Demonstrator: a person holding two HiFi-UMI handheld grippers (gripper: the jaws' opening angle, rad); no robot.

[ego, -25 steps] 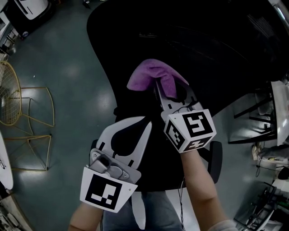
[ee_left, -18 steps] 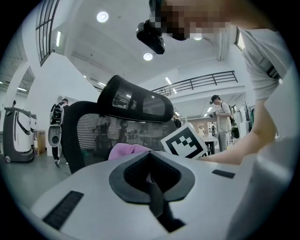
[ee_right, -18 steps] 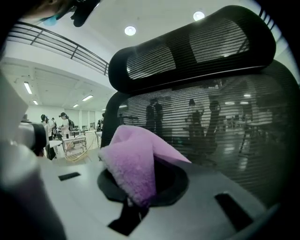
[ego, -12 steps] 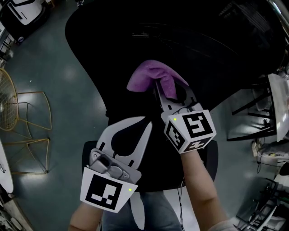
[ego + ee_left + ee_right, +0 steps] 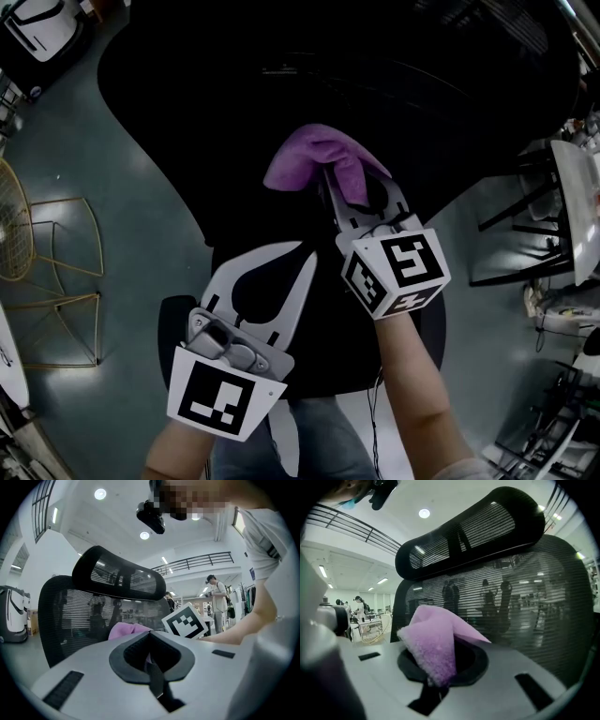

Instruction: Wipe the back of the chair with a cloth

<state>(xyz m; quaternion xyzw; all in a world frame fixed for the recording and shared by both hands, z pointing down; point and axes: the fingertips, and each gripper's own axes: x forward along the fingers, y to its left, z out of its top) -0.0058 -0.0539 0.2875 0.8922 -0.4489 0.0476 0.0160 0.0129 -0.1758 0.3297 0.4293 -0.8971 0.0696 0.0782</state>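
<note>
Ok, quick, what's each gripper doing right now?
Left gripper: closed, nothing between its jaws.
Right gripper: closed on the purple cloth, by the chair back.

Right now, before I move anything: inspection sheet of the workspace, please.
Surface: grey glossy floor; no table under the work.
Job's things: black mesh chair back with headrest; purple cloth is in front of the mesh, contact cannot be told.
Clutter: nothing seen.
Grippers: right gripper shut on the cloth; left gripper shut, empty, held lower and beside it.
Cables: thin cable hangs by the right forearm.
Surroundings: gold wire chair at left, white table at right, person standing far off.
</note>
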